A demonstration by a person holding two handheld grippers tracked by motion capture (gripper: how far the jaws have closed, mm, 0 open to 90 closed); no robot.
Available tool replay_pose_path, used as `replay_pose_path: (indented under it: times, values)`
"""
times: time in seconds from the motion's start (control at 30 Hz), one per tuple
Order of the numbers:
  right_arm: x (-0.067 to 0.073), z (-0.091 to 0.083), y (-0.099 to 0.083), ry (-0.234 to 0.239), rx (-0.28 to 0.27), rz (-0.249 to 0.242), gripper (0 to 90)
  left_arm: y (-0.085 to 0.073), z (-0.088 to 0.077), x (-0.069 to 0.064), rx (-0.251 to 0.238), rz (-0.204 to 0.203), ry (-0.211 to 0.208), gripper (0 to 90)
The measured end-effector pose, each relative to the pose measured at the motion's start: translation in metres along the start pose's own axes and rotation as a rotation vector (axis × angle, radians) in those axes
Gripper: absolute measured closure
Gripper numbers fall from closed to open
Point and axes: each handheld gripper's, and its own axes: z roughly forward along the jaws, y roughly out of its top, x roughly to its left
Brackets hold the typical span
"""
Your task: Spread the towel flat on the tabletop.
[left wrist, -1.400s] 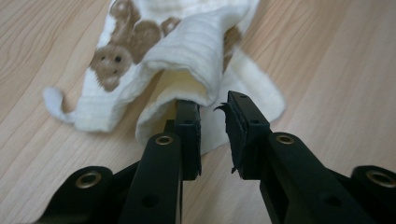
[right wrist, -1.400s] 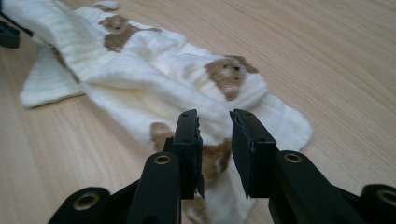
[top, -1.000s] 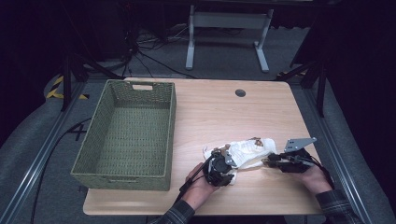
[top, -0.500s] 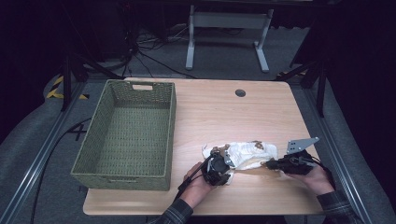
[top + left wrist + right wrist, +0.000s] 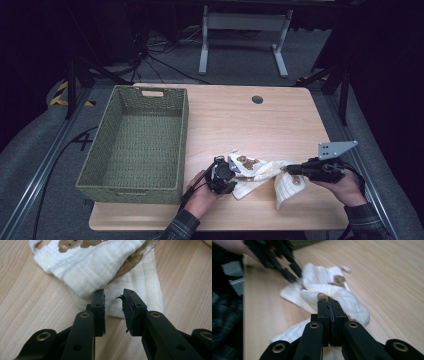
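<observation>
Cloth (image 5: 260, 172), white with brown print: lower centre of table (image 5: 240, 117), rumpled, outside basket (image 5: 135, 142) at left. Right gripper (image 5: 289, 170) pinches one end, lifting; left gripper (image 5: 113, 300) narrow-gapped, empty. Folding or stowing remains.

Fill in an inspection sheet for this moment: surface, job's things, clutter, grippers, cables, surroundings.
Surface: light wooden table with a round grommet hole.
Job's things: white cloth with brown prints, crumpled on the table near the front edge; one end is lifted and hangs down.
Clutter: empty green woven basket on the table's left side.
Grippers: right gripper shut on the cloth's lifted end; left gripper open, jaws apart just above the cloth.
Cables: black cables on the floor behind the table.
Surroundings: grey floor, white stand beyond the table, dark background.
</observation>
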Motion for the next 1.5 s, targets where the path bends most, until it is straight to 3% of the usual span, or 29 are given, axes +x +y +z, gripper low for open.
replay_pose_path:
  times: [0.27, 0.3, 0.43, 0.5, 0.57, 0.63, 0.7, 0.77, 0.8, 1.0, 1.07, 1.2, 1.27, 1.4, 1.5]
  values:
    - [-0.03, 0.023, -0.025, -0.132, 0.15, 0.049, 89.1, 0.001, 0.005, -0.001, 0.022, 0.031, 0.027, 70.0]
    - [-0.035, 0.027, -0.031, -0.167, 0.194, 0.054, 89.1, 0.001, 0.006, 0.0, 0.015, 0.028, 0.036, 69.5]
    - [-0.041, 0.03, -0.039, -0.209, 0.246, 0.068, 88.3, 0.0, 0.005, 0.004, 0.013, 0.019, 0.06, 68.8]
    - [-0.043, 0.029, -0.041, -0.226, 0.246, 0.066, 79.6, -0.001, 0.004, 0.005, 0.012, 0.013, 0.058, 68.2]
    - [-0.04, 0.023, -0.039, -0.236, 0.213, 0.066, 76.8, 0.0, 0.001, 0.003, 0.011, 0.008, 0.053, 68.3]
    - [-0.034, 0.015, -0.035, -0.226, 0.16, 0.07, 76.8, 0.001, 0.0, 0.002, -0.016, 0.014, 0.046, 71.2]
    - [-0.027, 0.009, -0.034, -0.199, 0.132, 0.078, 83.1, 0.003, -0.004, 0.0, -0.021, 0.008, 0.018, 74.9]
    - [-0.018, 0.006, -0.035, -0.153, 0.102, 0.085, 89.3, 0.004, -0.005, -0.002, -0.052, -0.014, -0.028, 80.3]
    - [-0.013, 0.006, -0.036, -0.129, 0.094, 0.08, 89.5, 0.004, -0.005, -0.004, -0.058, -0.016, -0.031, 83.0]
    - [0.007, 0.014, -0.044, -0.074, 0.12, 0.062, 89.7, 0.004, 0.001, -0.009, -0.044, -0.007, -0.064, 88.6]
    - [0.015, 0.018, -0.048, -0.053, 0.132, 0.058, 89.7, 0.004, 0.005, -0.012, -0.017, 0.007, -0.081, 88.9]
    - [0.023, 0.024, -0.051, -0.02, 0.132, 0.042, 89.7, 0.003, 0.011, -0.016, 0.001, 0.016, -0.066, 88.9]
    - [0.027, 0.029, -0.052, -0.002, 0.145, 0.033, 89.7, 0.003, 0.012, -0.017, -0.013, 0.02, -0.066, 88.9]
    - [0.033, 0.039, -0.055, 0.025, 0.202, 0.02, 89.7, 0.002, 0.011, -0.018, -0.007, 0.012, -0.065, 89.2]
    - [0.035, 0.044, -0.057, 0.018, 0.239, 0.01, 89.8, 0.002, 0.011, -0.018, -0.009, 0.017, -0.068, 89.3]
